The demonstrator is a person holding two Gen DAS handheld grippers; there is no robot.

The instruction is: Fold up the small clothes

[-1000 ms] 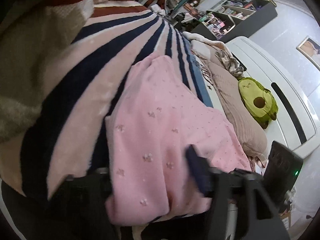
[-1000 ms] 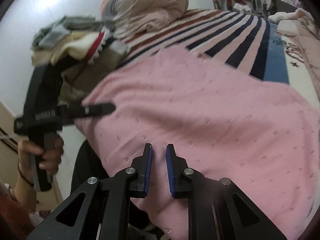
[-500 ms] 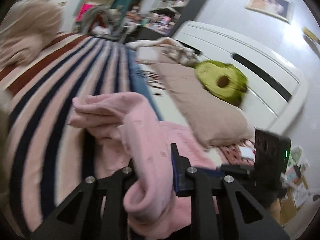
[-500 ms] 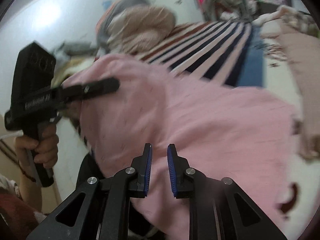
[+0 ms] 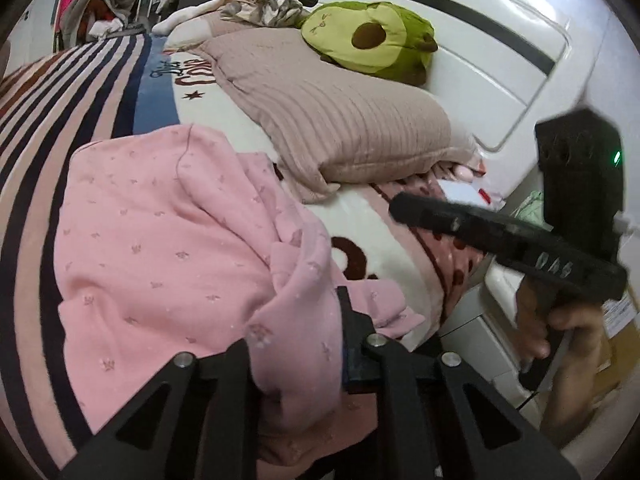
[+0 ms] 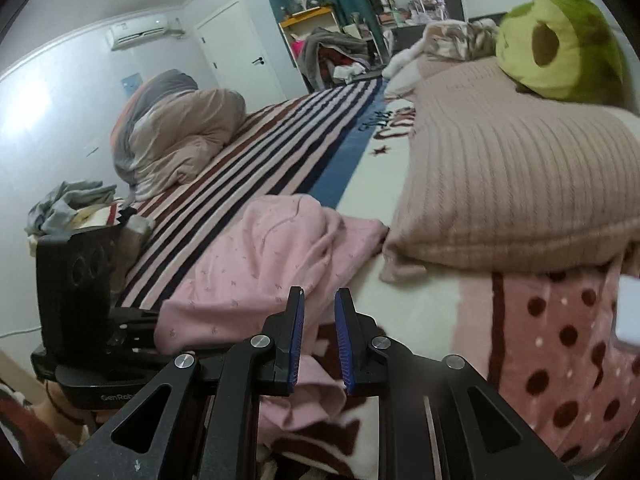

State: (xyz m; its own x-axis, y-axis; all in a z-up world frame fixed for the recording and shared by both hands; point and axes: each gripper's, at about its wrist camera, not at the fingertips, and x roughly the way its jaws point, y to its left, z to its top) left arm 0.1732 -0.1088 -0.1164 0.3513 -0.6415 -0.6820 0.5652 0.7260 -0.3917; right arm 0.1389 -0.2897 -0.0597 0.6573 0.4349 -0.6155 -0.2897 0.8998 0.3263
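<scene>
A small pink garment (image 5: 160,240) with a tiny flower print lies folded over on the striped bed cover (image 5: 32,152); it also shows in the right wrist view (image 6: 260,264). My left gripper (image 5: 300,332) is shut on a bunched fold of the pink garment at its near edge. My right gripper (image 6: 319,336) is slightly open and empty, just above the garment's near corner; it shows from the side in the left wrist view (image 5: 404,204). The left gripper's body shows at the left in the right wrist view (image 6: 80,300).
A beige ribbed pillow (image 5: 328,120) lies right of the garment, with a green avocado plush (image 5: 368,36) on it. A rolled duvet (image 6: 176,132) and a clothes pile (image 6: 76,208) sit at the far left. A polka-dot blanket (image 6: 560,340) covers the near right.
The left gripper carried the garment's edge over to the right, folding the garment onto itself. The right gripper swung right and low toward the pillow side.
</scene>
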